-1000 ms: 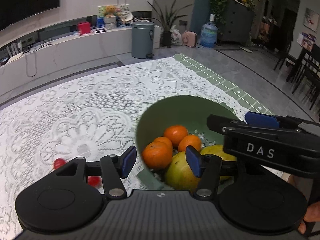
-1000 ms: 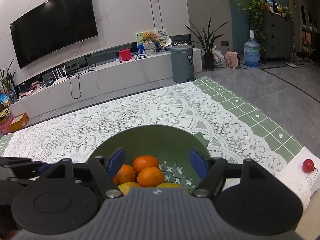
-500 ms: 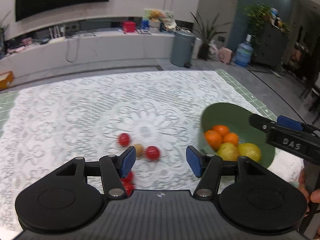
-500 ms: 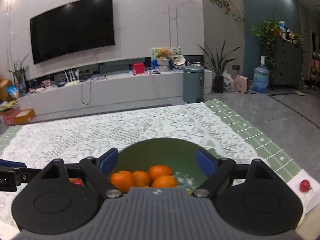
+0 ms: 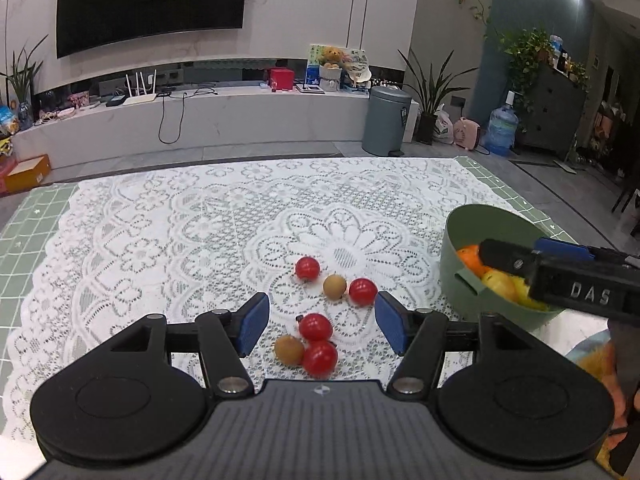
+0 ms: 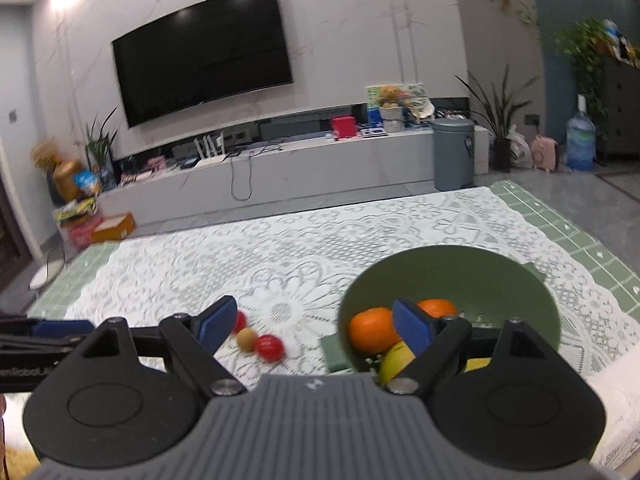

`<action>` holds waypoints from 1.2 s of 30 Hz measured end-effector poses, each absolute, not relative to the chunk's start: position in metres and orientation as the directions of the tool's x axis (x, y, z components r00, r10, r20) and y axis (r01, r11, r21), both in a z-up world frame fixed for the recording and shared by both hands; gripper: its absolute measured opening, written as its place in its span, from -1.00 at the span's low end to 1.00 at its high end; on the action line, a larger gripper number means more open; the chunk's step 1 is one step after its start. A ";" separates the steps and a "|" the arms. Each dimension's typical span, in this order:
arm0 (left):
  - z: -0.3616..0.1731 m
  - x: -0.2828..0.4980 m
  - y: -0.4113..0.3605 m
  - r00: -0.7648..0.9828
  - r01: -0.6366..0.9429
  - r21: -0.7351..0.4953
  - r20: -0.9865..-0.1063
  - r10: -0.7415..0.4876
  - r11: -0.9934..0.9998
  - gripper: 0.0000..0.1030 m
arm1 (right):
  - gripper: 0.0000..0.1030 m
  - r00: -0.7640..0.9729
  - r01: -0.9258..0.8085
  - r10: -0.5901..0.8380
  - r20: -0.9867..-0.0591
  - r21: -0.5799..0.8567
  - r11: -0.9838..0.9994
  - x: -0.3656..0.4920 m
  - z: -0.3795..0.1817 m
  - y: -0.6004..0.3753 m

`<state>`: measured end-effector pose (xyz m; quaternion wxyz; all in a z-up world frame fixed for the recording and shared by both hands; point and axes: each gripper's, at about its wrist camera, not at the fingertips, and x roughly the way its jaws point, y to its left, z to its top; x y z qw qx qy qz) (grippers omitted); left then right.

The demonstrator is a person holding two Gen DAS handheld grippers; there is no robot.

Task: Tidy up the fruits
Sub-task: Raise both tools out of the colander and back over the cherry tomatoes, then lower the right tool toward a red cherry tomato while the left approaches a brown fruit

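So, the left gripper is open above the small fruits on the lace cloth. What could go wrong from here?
The red tomatoes and brown fruits lie touching in a cluster between the left gripper fingers; closing may catch two or push one rolling away. The right gripper hangs over the green bowl, so a transfer there could collide.

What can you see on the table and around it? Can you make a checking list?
Surface: white lace tablecloth over green grid mat.
Job's things: four red fruits and two brown ones loose; green bowl holds oranges and yellow fruit.
Clutter: nothing seen.
Grippers: left gripper open over loose fruits; right gripper open beside bowl.
Cables: black cord on TV bench.
Surroundings: TV, bin, plants, water jug.
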<state>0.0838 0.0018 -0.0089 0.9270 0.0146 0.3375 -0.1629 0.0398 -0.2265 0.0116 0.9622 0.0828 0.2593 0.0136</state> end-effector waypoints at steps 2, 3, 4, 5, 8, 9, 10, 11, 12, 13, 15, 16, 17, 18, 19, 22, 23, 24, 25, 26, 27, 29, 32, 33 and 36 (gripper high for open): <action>-0.014 0.085 0.004 0.719 0.316 -0.084 -0.628 -0.296 0.945 0.39 | 0.59 0.859 -0.014 0.085 -0.506 0.144 0.990 0.040 0.008 -0.215; -0.017 0.086 0.005 0.718 0.316 -0.088 -0.628 -0.298 0.945 0.39 | 0.59 0.855 -0.022 0.088 -0.511 0.135 0.991 0.041 0.006 -0.212; -0.020 0.088 0.007 0.717 0.313 -0.094 -0.630 -0.300 0.945 0.39 | 0.59 0.852 -0.028 0.090 -0.516 0.126 0.992 0.041 0.005 -0.208; -0.023 0.090 0.009 0.714 0.311 -0.103 -0.631 -0.304 0.945 0.39 | 0.59 0.848 -0.033 0.088 -0.522 0.115 0.993 0.043 0.003 -0.205; -0.029 0.093 0.015 0.708 0.301 -0.131 -0.633 -0.313 0.945 0.39 | 0.59 0.837 -0.050 0.090 -0.540 0.089 0.995 0.045 -0.002 -0.197; -0.032 0.094 0.017 0.707 0.297 -0.138 -0.634 -0.315 0.945 0.39 | 0.59 0.832 -0.057 0.091 -0.547 0.080 0.995 0.047 -0.003 -0.194; -0.034 0.096 0.019 0.703 0.293 -0.147 -0.636 -0.318 0.945 0.39 | 0.59 0.828 -0.064 0.094 -0.553 0.074 0.995 0.048 -0.005 -0.192; -0.036 0.097 0.020 0.700 0.291 -0.155 -0.638 -0.321 0.944 0.39 | 0.59 0.822 -0.072 0.098 -0.562 0.069 0.995 0.050 -0.007 -0.189; -0.038 0.099 0.022 0.696 0.289 -0.165 -0.640 -0.325 0.943 0.39 | 0.59 0.813 -0.076 0.097 -0.573 0.061 0.995 0.052 -0.009 -0.186; -0.040 0.099 0.023 0.692 0.289 -0.172 -0.642 -0.330 0.942 0.39 | 0.59 0.802 -0.076 0.089 -0.591 0.048 0.996 0.055 -0.012 -0.182; -0.042 0.101 0.025 0.686 0.287 -0.184 -0.645 -0.336 0.940 0.39 | 0.56 0.782 -0.073 0.071 -0.619 0.023 0.997 0.061 -0.016 -0.177; -0.044 0.102 0.026 0.681 0.286 -0.192 -0.649 -0.340 0.939 0.39 | 0.56 0.772 -0.074 0.066 -0.632 0.014 0.997 0.064 -0.019 -0.175; -0.046 0.104 0.027 0.674 0.284 -0.200 -0.654 -0.344 0.938 0.39 | 0.56 0.765 -0.078 0.066 -0.640 0.010 0.997 0.066 -0.020 -0.174; -0.048 0.105 0.028 0.666 0.282 -0.211 -0.659 -0.349 0.936 0.39 | 0.53 0.760 -0.082 0.068 -0.647 0.008 0.997 0.068 -0.022 -0.173; -0.050 0.106 0.029 0.657 0.277 -0.223 -0.666 -0.353 0.935 0.38 | 0.50 0.755 -0.086 0.069 -0.652 0.006 0.996 0.069 -0.024 -0.172; -0.057 0.111 0.032 0.628 0.261 -0.264 -0.684 -0.371 0.929 0.34 | 0.35 0.743 -0.092 0.065 -0.666 -0.005 0.996 0.074 -0.029 -0.169; -0.058 0.112 0.033 0.621 0.256 -0.276 -0.688 -0.376 0.926 0.33 | 0.33 0.739 -0.096 0.067 -0.670 -0.007 0.995 0.075 -0.031 -0.169; -0.060 0.113 0.033 0.614 0.253 -0.287 -0.691 -0.382 0.924 0.31 | 0.30 0.736 -0.101 0.070 -0.674 -0.006 0.995 0.075 -0.032 -0.168; -0.061 0.114 0.034 0.606 0.252 -0.297 -0.693 -0.390 0.921 0.30 | 0.27 0.733 -0.104 0.073 -0.676 -0.006 0.995 0.076 -0.033 -0.168; -0.063 0.114 0.034 0.601 0.253 -0.303 -0.695 -0.394 0.919 0.29 | 0.22 0.730 -0.110 0.077 -0.679 -0.006 0.994 0.077 -0.034 -0.167; -0.064 0.114 0.033 0.598 0.253 -0.306 -0.696 -0.397 0.918 0.27 | 0.17 0.726 -0.115 0.081 -0.683 -0.005 0.993 0.078 -0.035 -0.166; -0.066 0.114 0.032 0.587 0.257 -0.310 -0.702 -0.403 0.915 0.24 | 0.13 0.719 -0.126 0.087 -0.690 -0.005 0.992 0.080 -0.037 -0.165; -0.070 0.116 0.030 0.572 0.255 -0.321 -0.710 -0.410 0.912 0.18 | 0.03 0.708 -0.143 0.095 -0.700 -0.011 0.990 0.082 -0.040 -0.161; -0.071 0.117 0.030 0.568 0.254 -0.324 -0.712 -0.412 0.911 0.16 | 0.02 0.704 -0.146 0.094 -0.704 -0.015 0.989 0.083 -0.042 -0.160; -0.074 0.119 0.031 0.558 0.246 -0.333 -0.719 -0.414 0.910 0.15 | -0.04 0.690 -0.158 0.107 -0.716 -0.005 0.987 0.086 -0.044 -0.159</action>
